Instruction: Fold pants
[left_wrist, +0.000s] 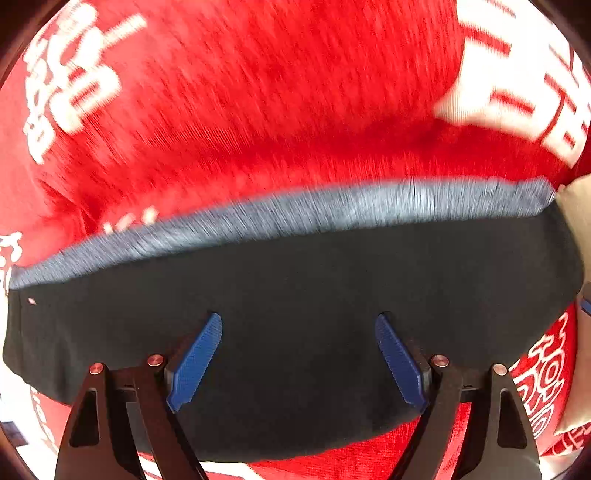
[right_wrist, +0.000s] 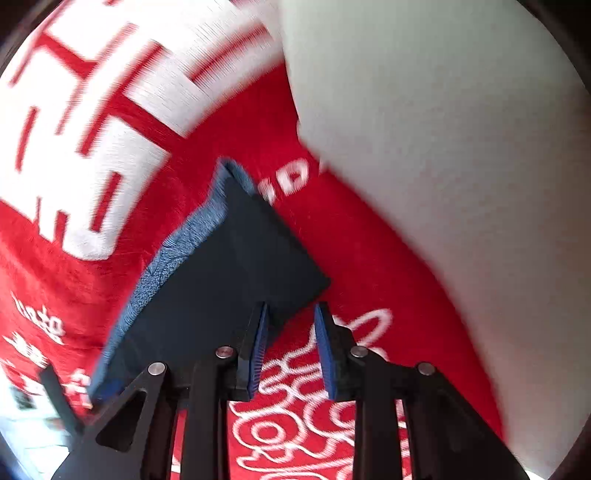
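Note:
The pants (left_wrist: 295, 288) are dark navy with a lighter blue-grey band (left_wrist: 280, 218) along the far edge, lying folded flat on a red blanket (left_wrist: 258, 92). My left gripper (left_wrist: 297, 325) is open, its blue pads (left_wrist: 195, 362) spread wide just above the dark fabric. In the right wrist view the pants (right_wrist: 221, 280) show as a dark folded slab with the blue-grey edge (right_wrist: 173, 254) on the left. My right gripper (right_wrist: 290, 314) is open and empty, at the pants' near right corner.
The red blanket (right_wrist: 332, 240) carries white lettering and patterns (right_wrist: 92, 122). A pale cream cushion or wall (right_wrist: 461, 147) fills the right of the right wrist view. A beige object (left_wrist: 578, 210) sits at the right edge of the left wrist view.

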